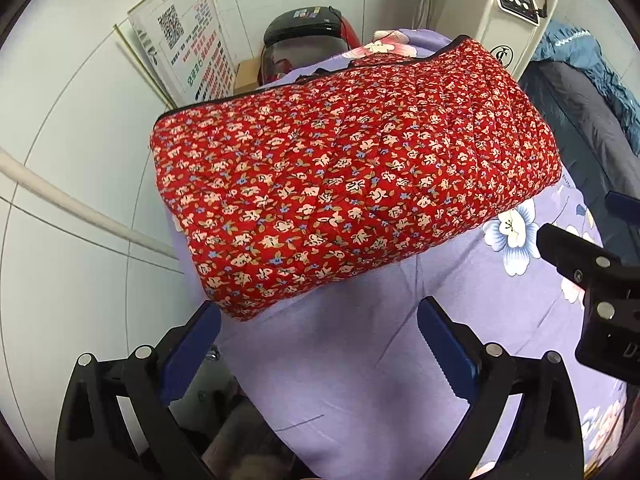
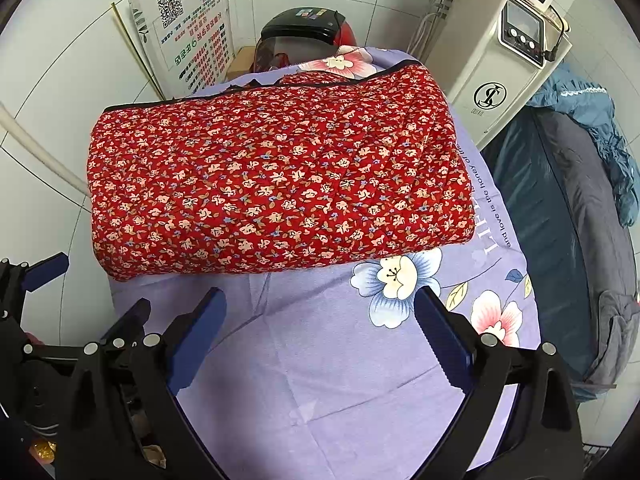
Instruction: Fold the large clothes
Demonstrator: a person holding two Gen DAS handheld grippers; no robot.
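Both grippers, left gripper [image 1: 318, 344] and right gripper [image 2: 320, 336], gape wide, empty, above lilac sheet [image 2: 320, 360]; folded red floral garment [image 2: 276, 184] beyond, overhanging table edge; careless nudge risks slide off

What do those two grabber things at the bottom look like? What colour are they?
Each hand-held gripper is black plastic, shaped like a wide V, with round silver bolt heads along its arms. The left hand-held gripper and the right hand-held gripper both end in two flat dark blue fingers with a jagged, toothed inner edge. No cables or sleeves show.
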